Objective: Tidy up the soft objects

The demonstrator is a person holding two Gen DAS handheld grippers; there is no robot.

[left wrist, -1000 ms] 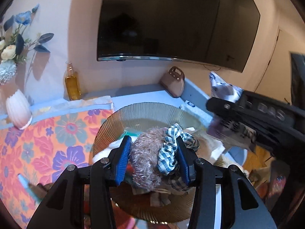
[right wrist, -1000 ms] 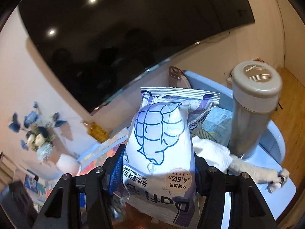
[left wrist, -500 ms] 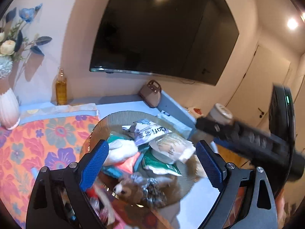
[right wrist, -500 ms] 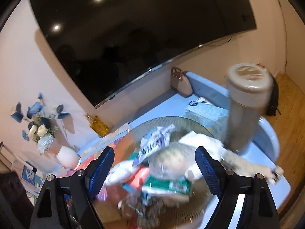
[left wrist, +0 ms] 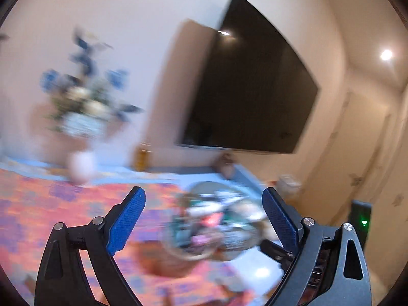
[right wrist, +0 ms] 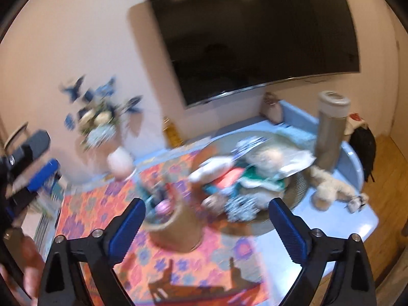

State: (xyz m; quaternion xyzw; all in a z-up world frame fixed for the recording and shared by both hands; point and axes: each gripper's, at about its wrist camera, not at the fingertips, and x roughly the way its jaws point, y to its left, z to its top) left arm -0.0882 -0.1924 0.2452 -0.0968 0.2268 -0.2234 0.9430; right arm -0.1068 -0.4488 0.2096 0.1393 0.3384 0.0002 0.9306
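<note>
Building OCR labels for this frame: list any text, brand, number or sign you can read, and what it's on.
None readable; both views are motion-blurred.
Blue-and-white packet on the round tray: print is there, too blurred to read.
Green packet in the pile: blurred, unreadable.
Steel flask: no label visible.
Amber bottle by the wall: no legible label.
TV: dark screen, no logo legible.
Green light at the right edge of the left view: a lamp, not text.

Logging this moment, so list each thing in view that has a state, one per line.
Left gripper: open, empty.
Right gripper: open, empty.
TV: off, dark.
Plate: piled with soft things and packets.
Tumbler: upright, lid on.
Plush toy: lying on the table, off the plate.
Basket: upright beside the plate; contents blurred.
Vase: upright, holding flowers.
Bottle: upright by the wall.
</note>
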